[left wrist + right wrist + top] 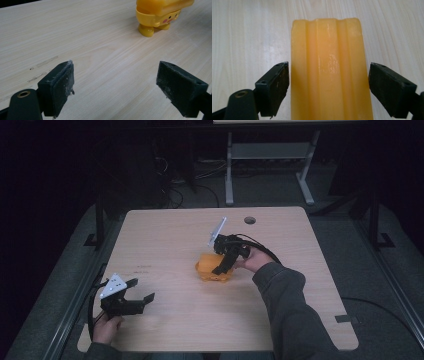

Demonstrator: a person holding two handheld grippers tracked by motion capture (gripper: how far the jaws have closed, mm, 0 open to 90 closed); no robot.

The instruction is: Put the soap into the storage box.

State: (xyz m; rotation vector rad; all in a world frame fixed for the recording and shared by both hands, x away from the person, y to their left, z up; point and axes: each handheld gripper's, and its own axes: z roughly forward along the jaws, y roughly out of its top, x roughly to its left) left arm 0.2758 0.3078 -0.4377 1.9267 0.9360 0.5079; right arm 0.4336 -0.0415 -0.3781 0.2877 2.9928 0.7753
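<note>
Nearest the person's edge, the left gripper (134, 295) sits low over the light wood-grain table (165, 235) by its near left corner, held from below by the left hand (107, 327), a grey three-cornered plate on its top. Its jaws stand wide apart with nothing between them; the left gripper view shows bare wood in the gap between the two black, dust-flecked pads (63, 85), and a few faint scuff marks (46, 61) on the surface just to their left.

Farther in, around the middle of the table, stands the yellow plastic toy figure with a ribbed orange-yellow top (212, 268). From the left gripper view its stubby rounded feet and a pink cheek spot are visible (the toy (156, 15) stands on the wood, well apart from the left jaws). The right gripper (223, 265) reaches in from the right side, tilted down onto the toy, with the right hand (255, 260) and a grey sleeve (287, 305) behind it. In the right gripper view the jaws are open and straddle the toy's ribbed top (329, 72): the left pad (278, 87) lies just beside the plastic, perhaps touching, while the other pad stands off with a sliver of table between, so nothing is clamped.

Beyond, near the far edge, a round cable hole (250, 220) shows in the tabletop.
</note>
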